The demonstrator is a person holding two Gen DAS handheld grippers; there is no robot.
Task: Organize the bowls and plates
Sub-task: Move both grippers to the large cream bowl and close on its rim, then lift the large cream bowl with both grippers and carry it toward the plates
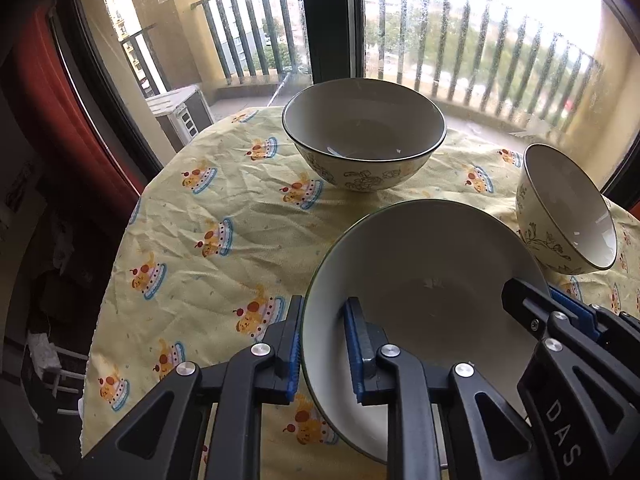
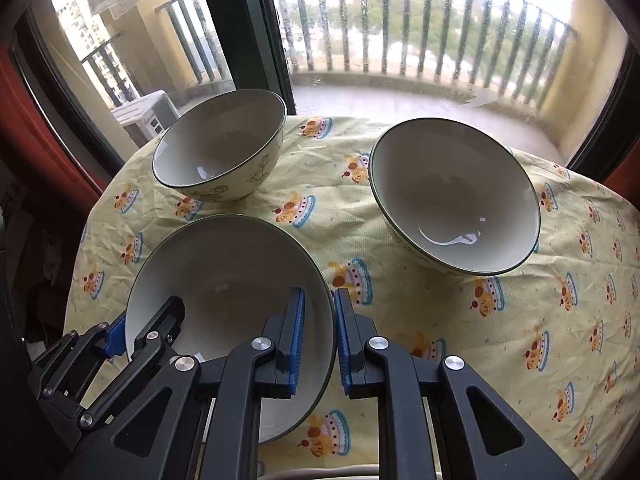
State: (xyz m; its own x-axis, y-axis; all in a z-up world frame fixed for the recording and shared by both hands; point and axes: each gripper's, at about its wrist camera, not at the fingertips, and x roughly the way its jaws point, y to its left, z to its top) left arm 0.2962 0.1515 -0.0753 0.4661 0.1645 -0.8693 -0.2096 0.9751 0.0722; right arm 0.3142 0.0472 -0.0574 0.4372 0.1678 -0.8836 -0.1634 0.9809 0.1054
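Left claw (image 1: 322,340), right claw (image 2: 318,328), clamping near bowl (image 1: 420,264) rims

The left gripper (image 1: 324,344) points steeply down, its jaws closed on the left rim of the near bowl (image 1: 424,264). The right gripper (image 2: 319,334) points down too, clamping the opposite rim.

This is a home, an upper-floor flat by the look of it. A round table (image 2: 400,320) wears a crumpled yellow cloth (image 1: 192,216) printed with little cartoon cakes, and three bowls sit on it. At twelve o'clock a sliding glass door (image 2: 256,40) gives onto a balcony with a barred railing (image 2: 420,32), trees and apartment blocks (image 1: 116,8) beyond. A red curtain (image 1: 44,92) hangs at nine o'clock, and an air-conditioner unit (image 1: 180,110) stands outside.
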